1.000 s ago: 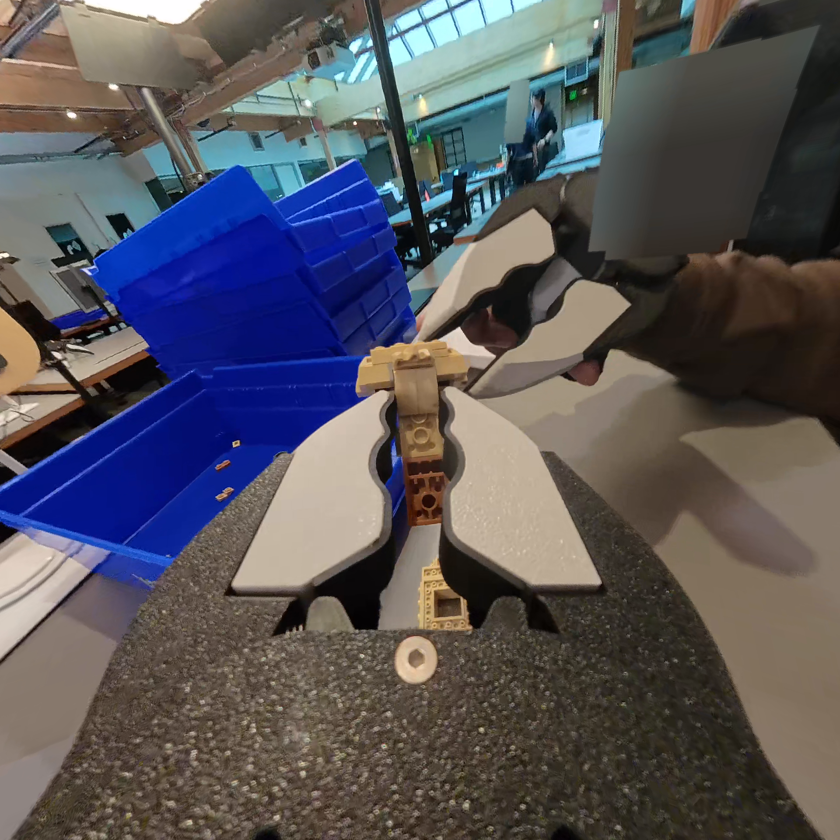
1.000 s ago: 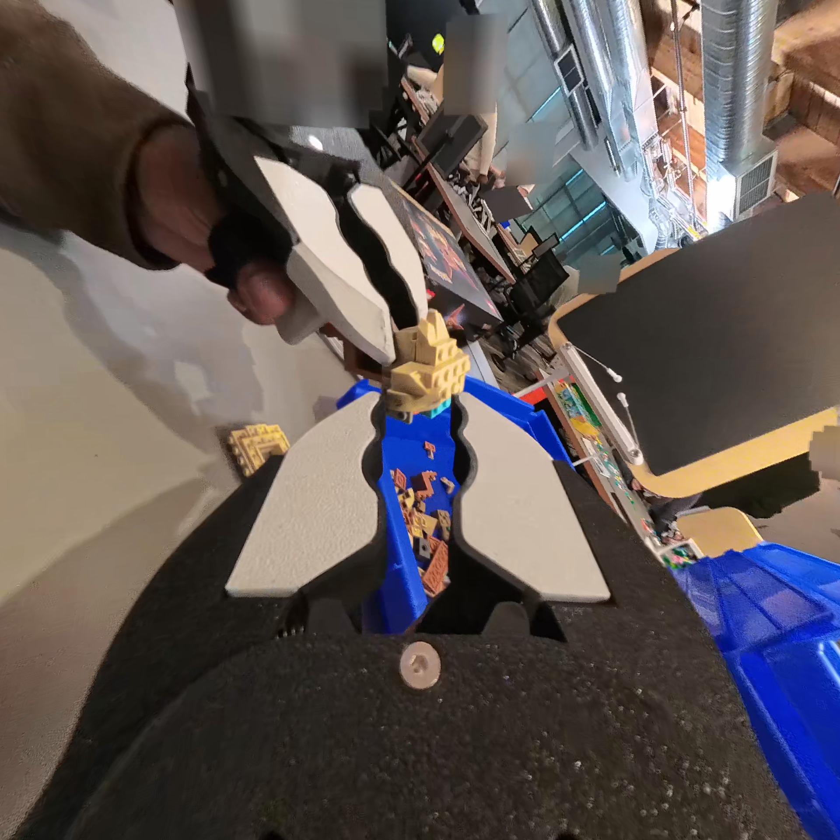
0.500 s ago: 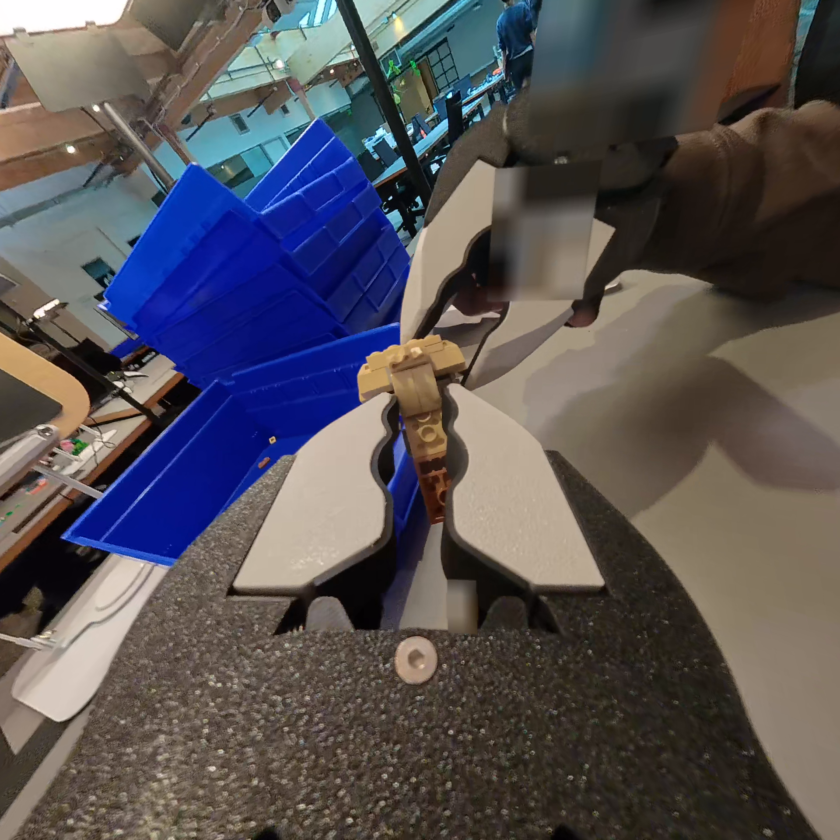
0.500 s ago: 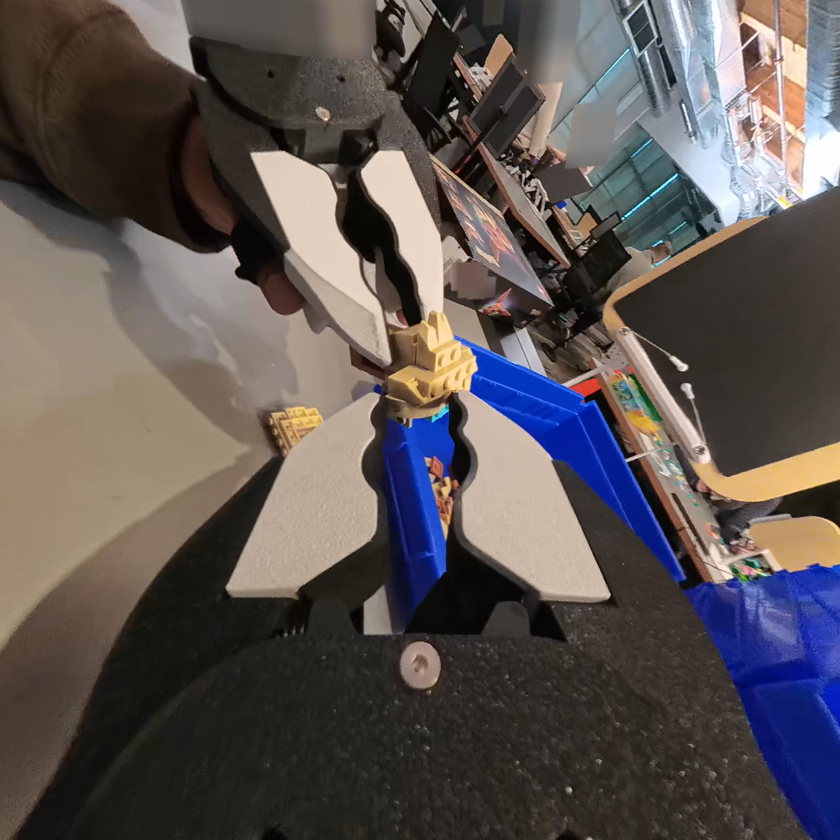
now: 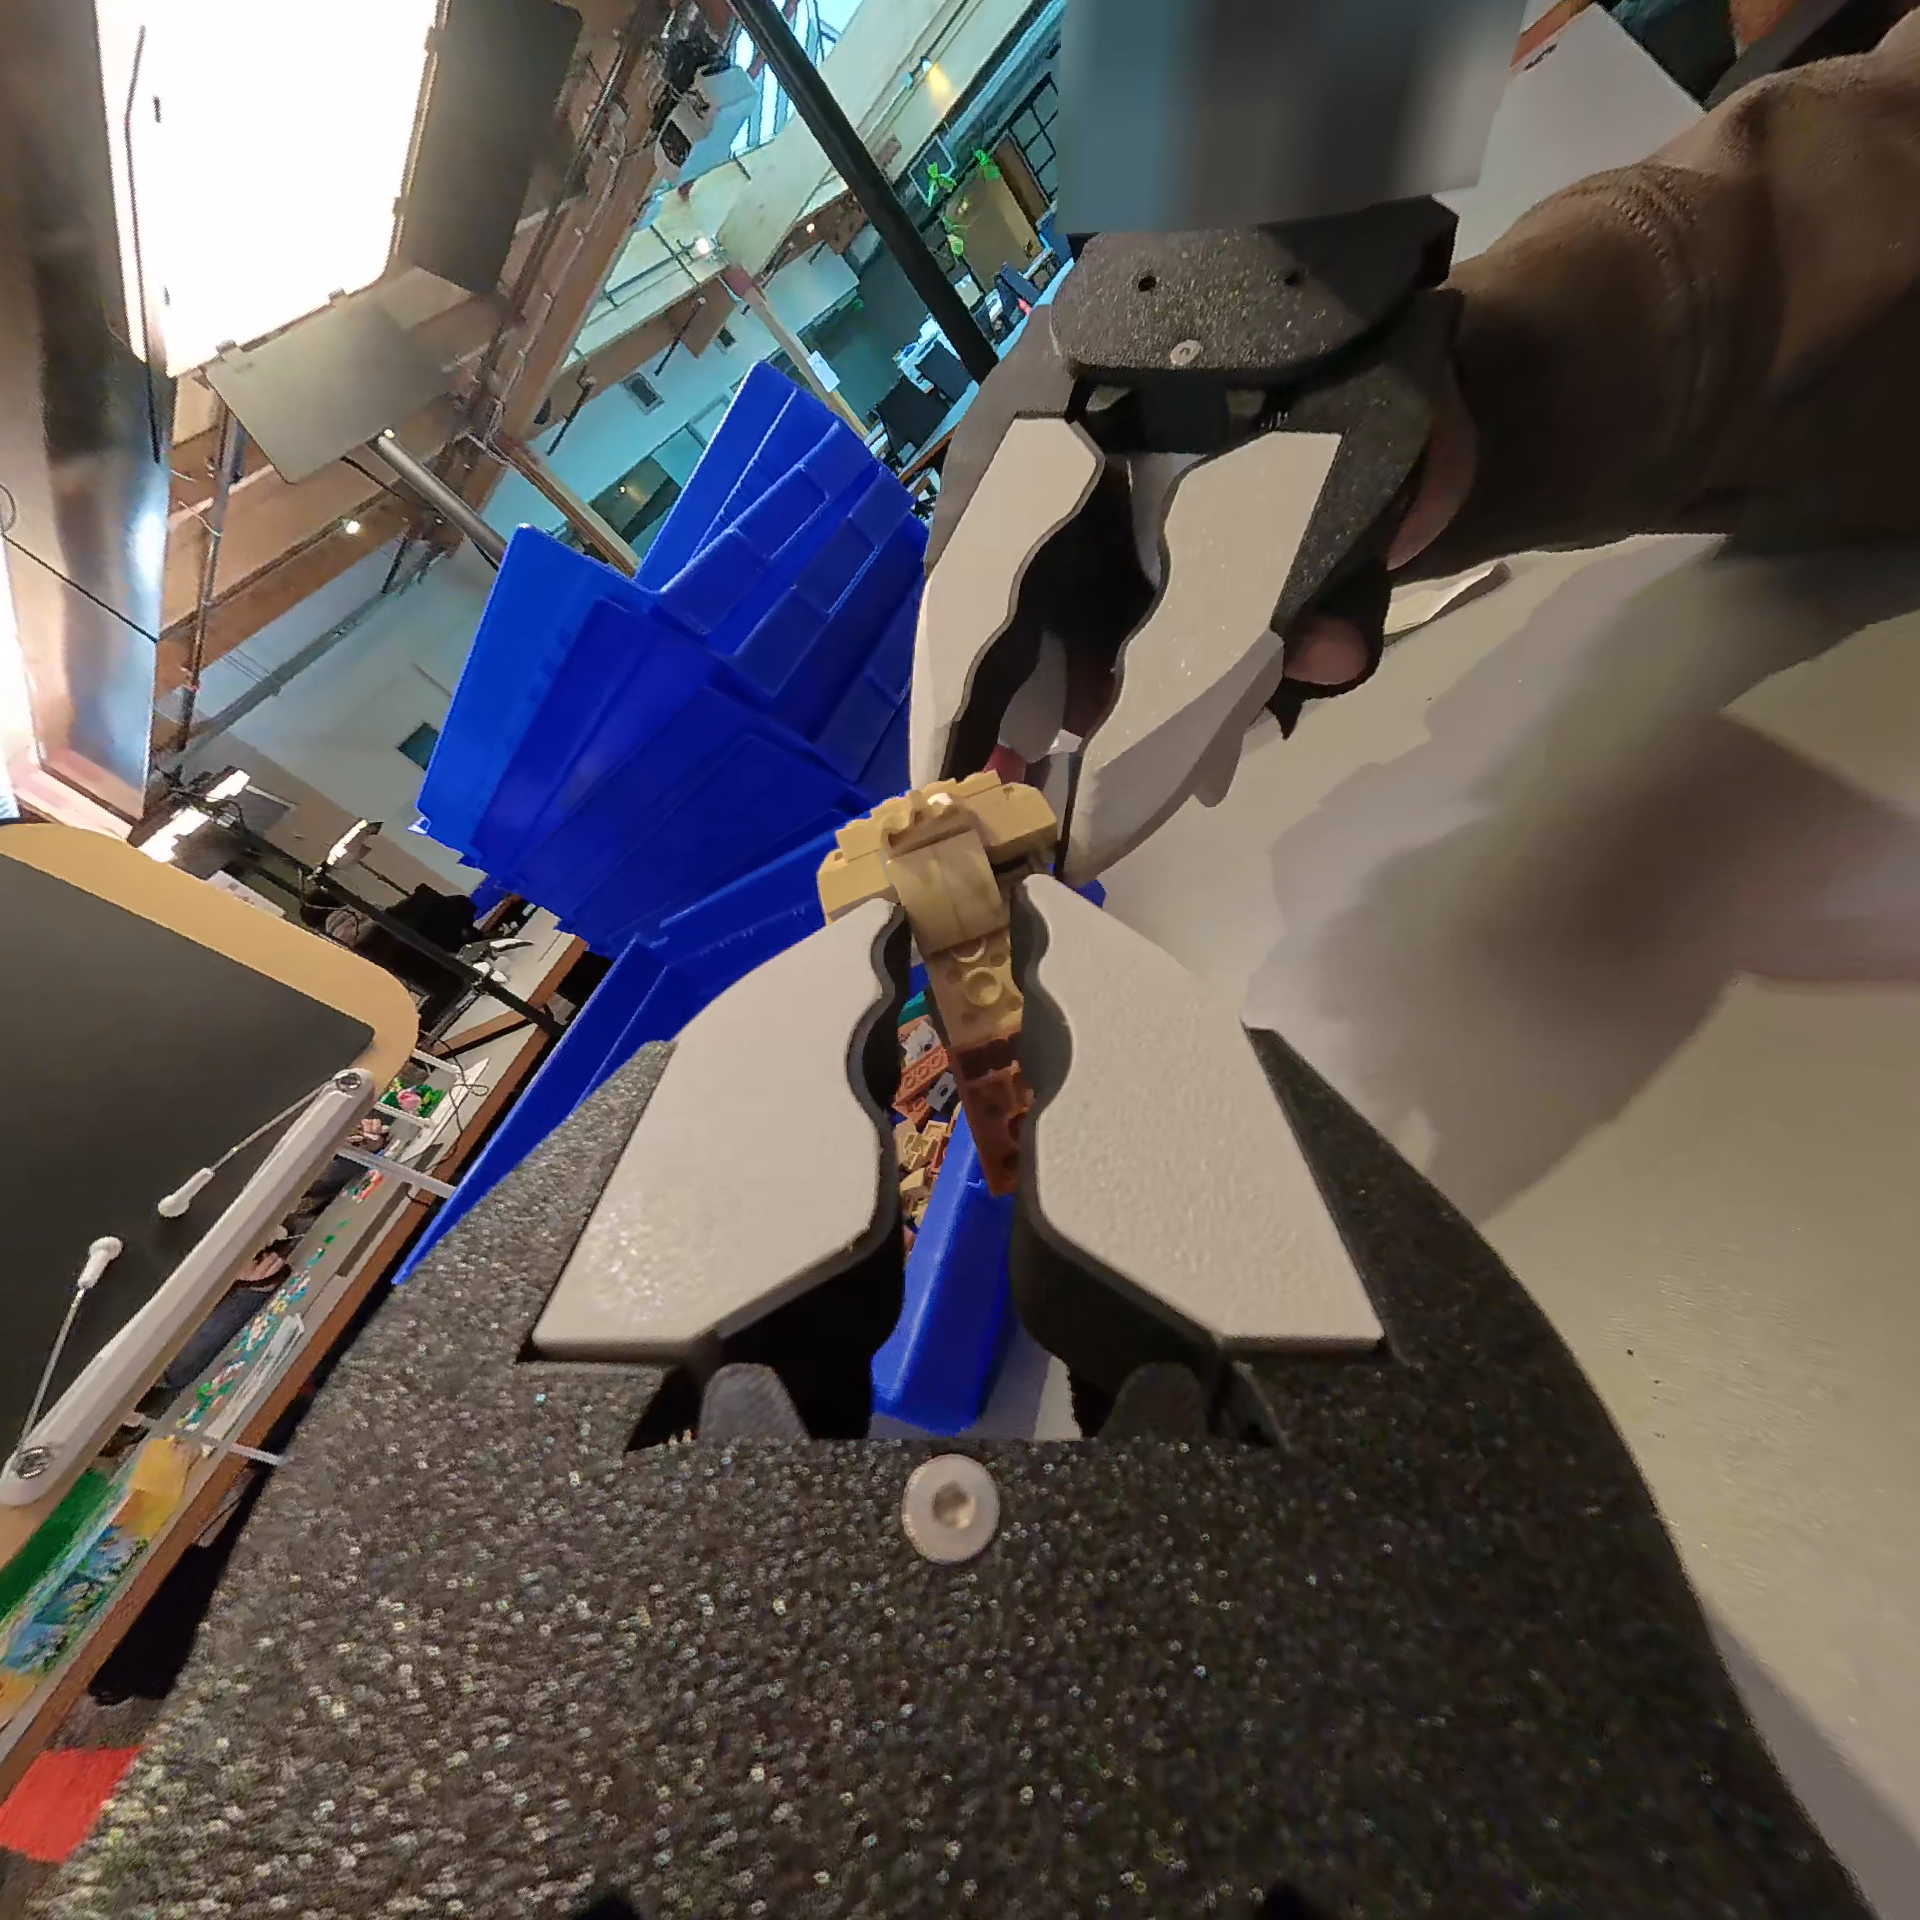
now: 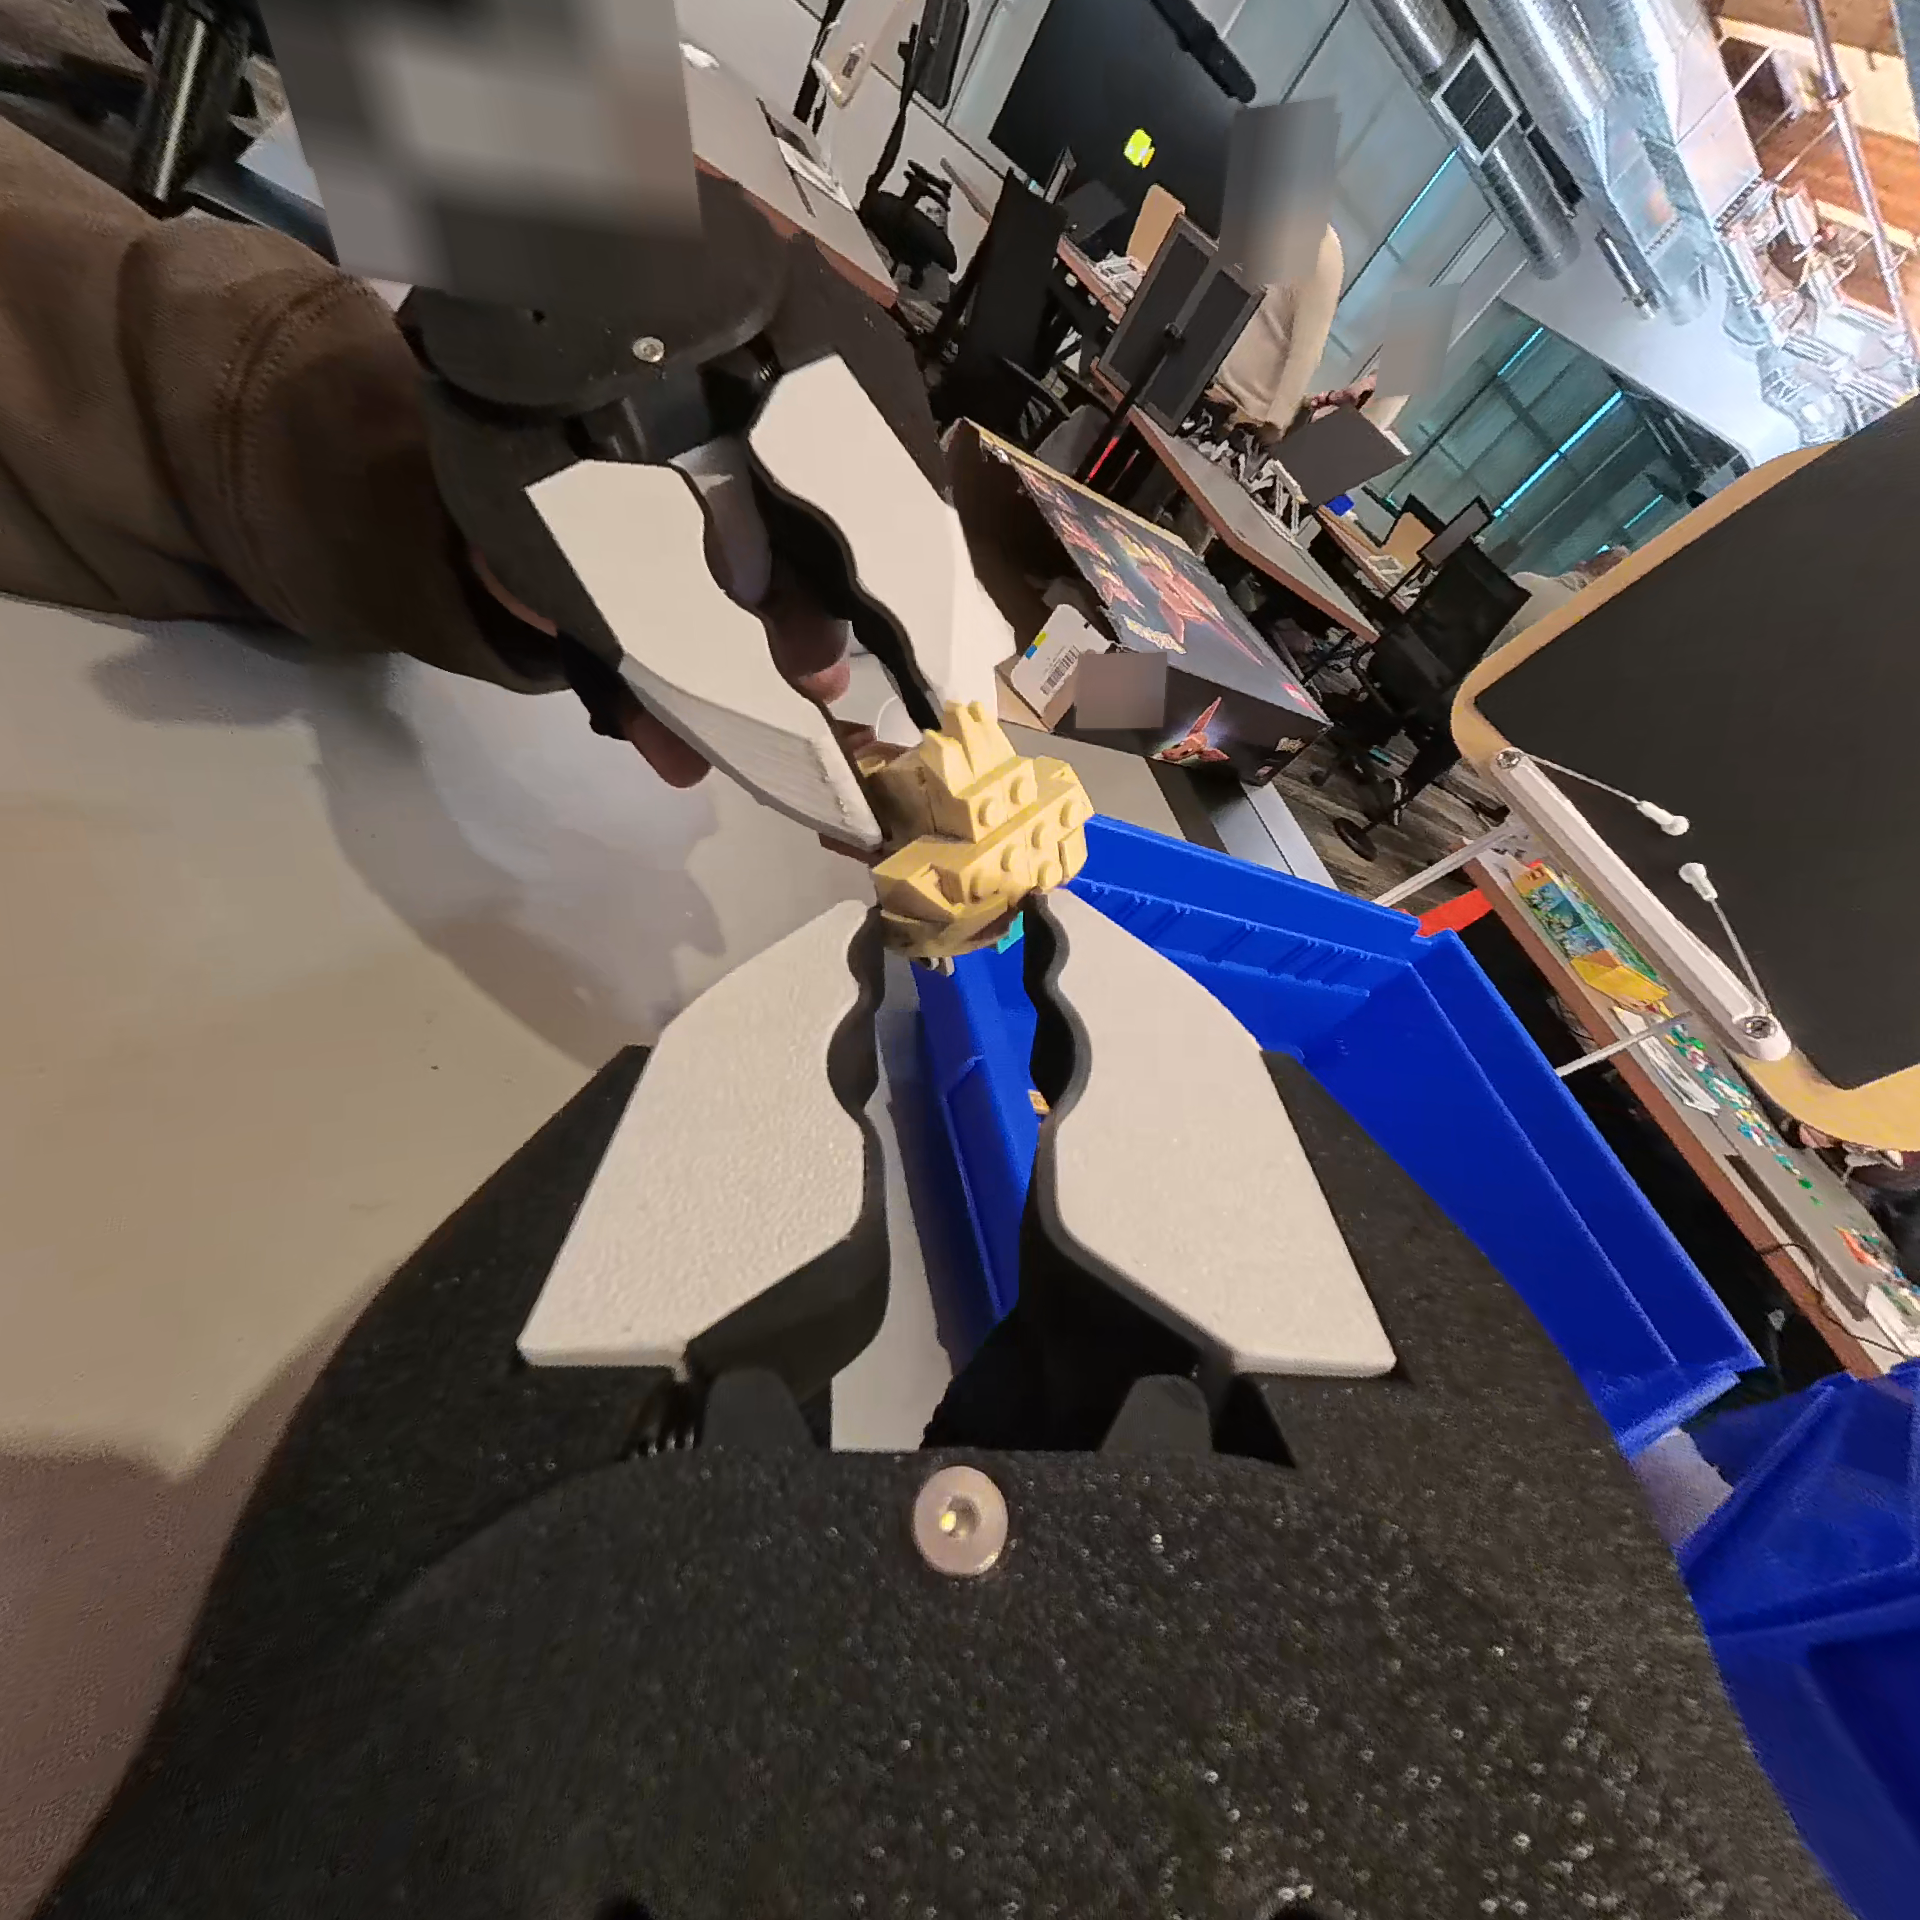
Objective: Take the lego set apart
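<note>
A tan brick assembly (image 5: pixel 940 831) with a tan and brown stem (image 5: pixel 982 1039) is held between both grippers above the edge of a blue bin (image 5: pixel 727 1039). My left gripper (image 5: pixel 956 894) is shut on the stem just below the tan head. My right gripper (image 5: pixel 1039 821) comes in from above and meets the head. In the right wrist view my right gripper (image 6: pixel 951 914) is shut on the underside of the tan head (image 6: pixel 977 831), and the left gripper (image 6: pixel 883 790) pinches it from the far side.
A grey table (image 6: pixel 260 935) lies to the left. The blue bin (image 6: pixel 1351 987) holds loose bricks (image 5: pixel 920 1122). A stack of blue bins (image 5: pixel 675 675) stands behind. A black board with a tan rim (image 6: pixel 1714 727) and a printed box (image 6: pixel 1174 592) lie beyond. Only a small space, under 4 cm, lies between the two pairs of fingers.
Both grippers have swung and tilted together with the brick assembly still gripped between them. The small tan piece on the table has left the right wrist view.
</note>
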`<state>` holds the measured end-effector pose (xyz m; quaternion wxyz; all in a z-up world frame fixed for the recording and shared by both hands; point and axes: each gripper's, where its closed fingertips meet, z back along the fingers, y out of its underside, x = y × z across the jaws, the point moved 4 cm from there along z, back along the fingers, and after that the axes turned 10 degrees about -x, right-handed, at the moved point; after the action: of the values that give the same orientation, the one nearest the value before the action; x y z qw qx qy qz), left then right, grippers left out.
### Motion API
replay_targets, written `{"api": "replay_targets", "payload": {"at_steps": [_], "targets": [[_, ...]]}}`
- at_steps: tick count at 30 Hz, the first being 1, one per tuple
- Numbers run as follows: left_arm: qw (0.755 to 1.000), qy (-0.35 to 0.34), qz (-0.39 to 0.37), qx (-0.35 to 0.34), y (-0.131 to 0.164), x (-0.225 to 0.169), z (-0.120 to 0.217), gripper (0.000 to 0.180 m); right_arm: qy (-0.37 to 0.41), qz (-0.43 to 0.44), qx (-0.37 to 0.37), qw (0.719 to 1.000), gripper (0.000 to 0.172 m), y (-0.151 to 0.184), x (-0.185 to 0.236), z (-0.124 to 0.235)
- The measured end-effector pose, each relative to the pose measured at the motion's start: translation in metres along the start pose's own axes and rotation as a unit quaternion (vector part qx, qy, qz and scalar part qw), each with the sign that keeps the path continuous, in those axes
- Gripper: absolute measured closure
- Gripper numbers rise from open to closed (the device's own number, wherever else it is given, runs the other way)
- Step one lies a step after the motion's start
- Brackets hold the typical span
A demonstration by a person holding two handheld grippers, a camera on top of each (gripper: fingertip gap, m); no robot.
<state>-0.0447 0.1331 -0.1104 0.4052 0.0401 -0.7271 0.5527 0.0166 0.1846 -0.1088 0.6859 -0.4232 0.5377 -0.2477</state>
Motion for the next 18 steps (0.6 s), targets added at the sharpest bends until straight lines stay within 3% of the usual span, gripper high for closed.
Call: {"api": "replay_targets", "payload": {"at_steps": [1,5,11,18], "targets": [[1.000,-0.001,-0.002,-0.001,-0.001,0.000,0.000,0.162,-0.001,-0.004,-0.002,1.000,0.146,0.000,0.000,0.000],[1.000,-0.005,0.002,0.002,0.000,0.001,0.000,0.162,0.008,0.009,0.000,1.000,0.146,0.001,-0.001,-0.001],[0.988,-0.027,0.150,0.019,0.015,0.011,-0.004,0.164,0.069,0.105,0.044,0.991,0.141,0.007,-0.003,-0.008],[0.959,-0.034,0.281,-0.005,0.019,0.015,-0.007,0.164,0.101,0.134,0.090,0.982,0.130,0.015,-0.004,-0.017]]}}
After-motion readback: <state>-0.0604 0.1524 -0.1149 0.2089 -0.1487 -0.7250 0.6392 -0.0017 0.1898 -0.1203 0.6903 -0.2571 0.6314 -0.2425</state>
